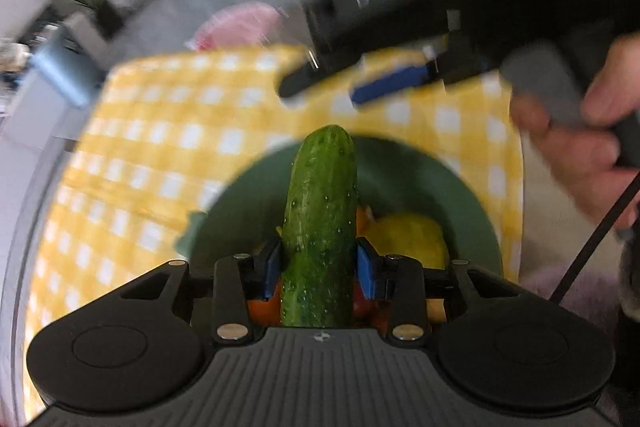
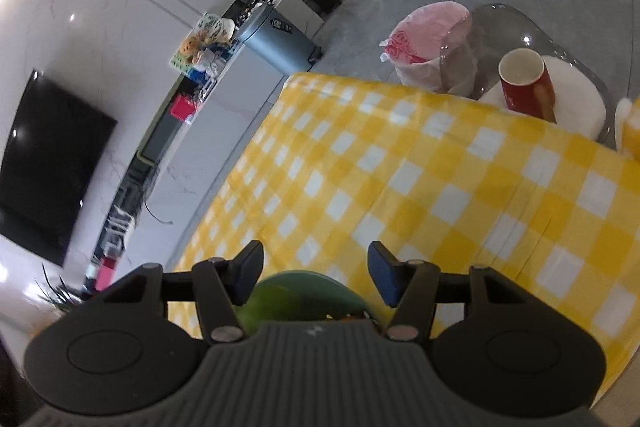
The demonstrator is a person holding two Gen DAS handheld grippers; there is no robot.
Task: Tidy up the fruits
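The left gripper is clamped on the cucumber, whose long axis runs straight ahead between the pads, above the green bowl. The right gripper, held open and empty, is seen farther ahead.

A yellow-and-white checked tablecloth covers the table, and a green plate with a yellow fruit in it rests on the cloth.
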